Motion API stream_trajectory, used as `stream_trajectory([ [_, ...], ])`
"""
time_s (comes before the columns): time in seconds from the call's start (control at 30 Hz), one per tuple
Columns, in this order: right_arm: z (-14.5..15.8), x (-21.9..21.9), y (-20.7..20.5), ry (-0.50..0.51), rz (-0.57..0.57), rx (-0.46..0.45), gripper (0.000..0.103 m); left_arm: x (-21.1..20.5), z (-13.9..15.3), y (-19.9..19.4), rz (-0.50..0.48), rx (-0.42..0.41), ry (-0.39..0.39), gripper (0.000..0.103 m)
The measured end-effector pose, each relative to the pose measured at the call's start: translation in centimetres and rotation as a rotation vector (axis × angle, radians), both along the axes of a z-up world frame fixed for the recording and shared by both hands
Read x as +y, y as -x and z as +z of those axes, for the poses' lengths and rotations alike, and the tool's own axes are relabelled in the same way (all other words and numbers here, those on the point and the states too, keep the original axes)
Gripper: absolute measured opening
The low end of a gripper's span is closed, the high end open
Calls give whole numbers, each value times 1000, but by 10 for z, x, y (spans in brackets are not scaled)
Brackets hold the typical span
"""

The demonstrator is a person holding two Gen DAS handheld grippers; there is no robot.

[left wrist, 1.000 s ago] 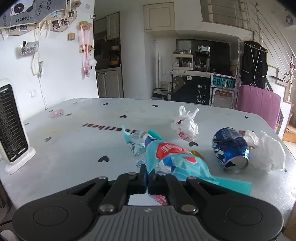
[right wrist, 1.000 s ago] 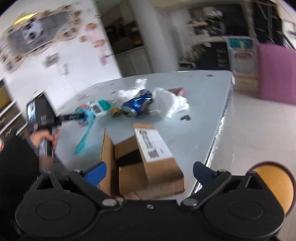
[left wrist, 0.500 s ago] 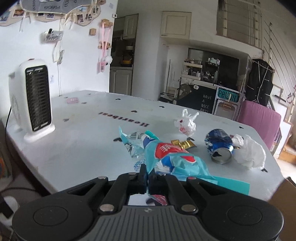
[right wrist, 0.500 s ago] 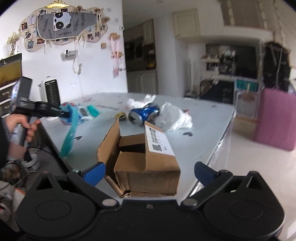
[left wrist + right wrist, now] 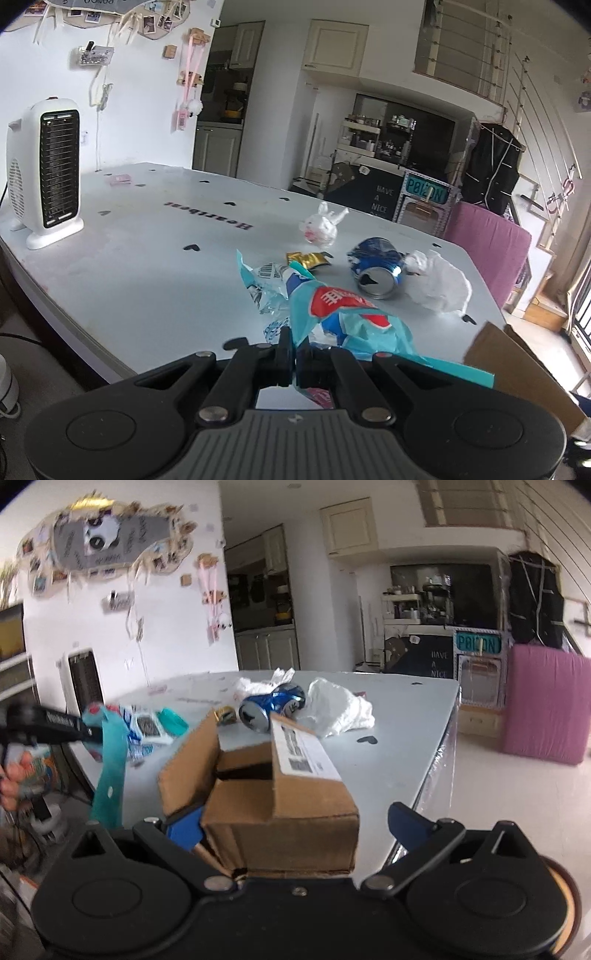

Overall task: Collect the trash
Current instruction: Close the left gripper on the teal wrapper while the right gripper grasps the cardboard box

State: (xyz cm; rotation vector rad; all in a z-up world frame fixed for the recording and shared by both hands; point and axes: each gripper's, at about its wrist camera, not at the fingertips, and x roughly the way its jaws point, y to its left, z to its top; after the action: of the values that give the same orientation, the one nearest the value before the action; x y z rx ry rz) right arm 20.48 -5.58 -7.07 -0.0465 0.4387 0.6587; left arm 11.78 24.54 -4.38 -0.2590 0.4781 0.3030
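Left gripper pinches the teal wrapper, lifted off the table, tail hanging down. Right gripper, jaws wide, has the cardboard box between them, touching or not unclear. Crushed blue can lies beyond, open end facing here.

A white upright fan heater with a black grille stands at the left end of the pale grey table printed with black hearts. A pink upholstered chair sits beyond the table's far edge. A black chalkboard sign with white lettering stands on the floor beside a teal plate sign. A panda-themed photo collage hangs on the white wall.
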Motion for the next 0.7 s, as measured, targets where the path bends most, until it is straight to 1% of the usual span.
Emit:
stream_trajectory([
  [0.03, -3, 2, 0, 7, 2, -7, 94, -3, 1, 1, -3, 0, 2, 1],
  [0.07, -3, 2, 1, 7, 9, -6, 88, -5, 1, 2, -4, 0, 3, 1],
  [0.1, -3, 3, 0, 5, 19, 7, 80, -8, 2, 3, -6, -2, 4, 0],
  [0.2, 4, 2, 1, 23, 5, 31, 79, -16, 7, 7, -12, -7, 9, 0],
  [0.33, 25, -7, -3, 2, -32, 109, 79, -27, 17, 12, -27, -23, -6, 0],
  [0.47, 43, -19, -3, -14, -87, 148, 79, -41, 27, 16, -48, -47, -19, 0],
  [0.53, 51, -26, -1, -28, -114, 156, 79, -48, 33, 19, -59, -61, -24, 0],
  [0.7, 66, -42, 8, -42, -162, 146, 79, -70, 47, 21, -101, -83, -43, 0],
])
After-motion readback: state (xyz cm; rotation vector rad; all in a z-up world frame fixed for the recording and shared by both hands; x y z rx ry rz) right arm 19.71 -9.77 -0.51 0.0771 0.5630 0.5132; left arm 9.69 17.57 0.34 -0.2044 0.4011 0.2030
